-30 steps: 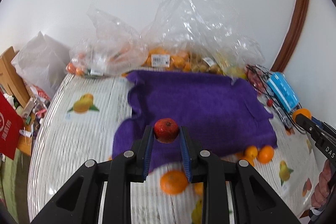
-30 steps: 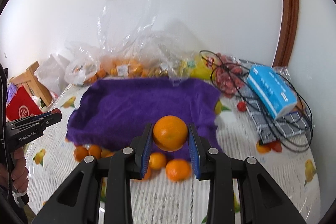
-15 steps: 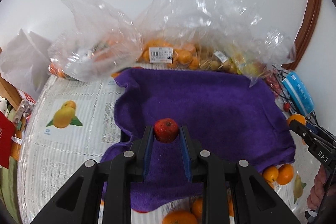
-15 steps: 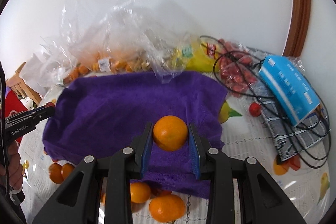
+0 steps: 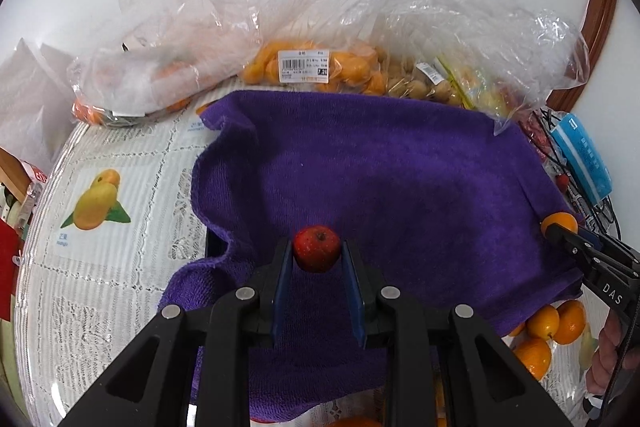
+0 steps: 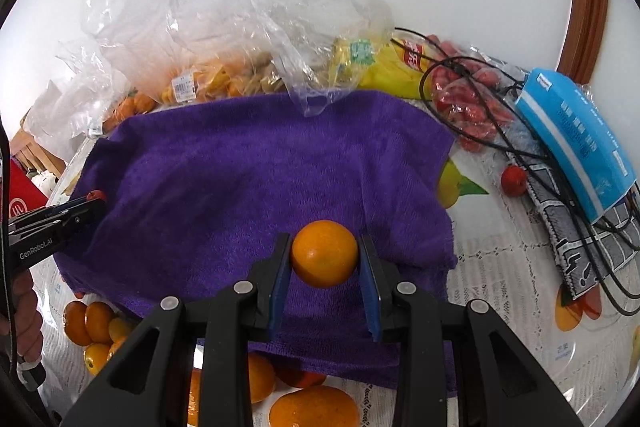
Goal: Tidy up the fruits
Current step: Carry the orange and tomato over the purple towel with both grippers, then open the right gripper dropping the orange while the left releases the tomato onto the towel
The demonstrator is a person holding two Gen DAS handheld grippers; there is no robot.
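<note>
Left gripper (image 5: pixel 317 259) is clamped on a small red fruit (image 5: pixel 317 247), blue pads pressing both sides, held above the near-left part of the purple towel (image 5: pixel 400 167). Whether the fruit touches the cloth, the wrist view cannot settle. Right gripper (image 6: pixel 325 263) is squeezed on an orange (image 6: pixel 324 253), over the towel's near-right part, close to its right edge; again contact with the cloth is unclear.

The towel covers the middle of the tabletop (image 5: pixel 100 267); a dark shape under its left fold is hidden. Along the far edge, crumpled clear bags (image 5: pixel 380 7) blur what they hold: orange fruit with a price label, small brownish pieces, something yellow. Loose oranges (image 6: pixel 94 323) lie at the near-left corner, several cut off behind the gripper bodies. Near the right edge, a blue pack (image 6: pixel 576 135) sits tangled in black cable (image 6: pixel 480 139), with 1 stray red fruit (image 6: pixel 514 181) beside it. A hand (image 6: pixel 24 315) is half out of frame.
</note>
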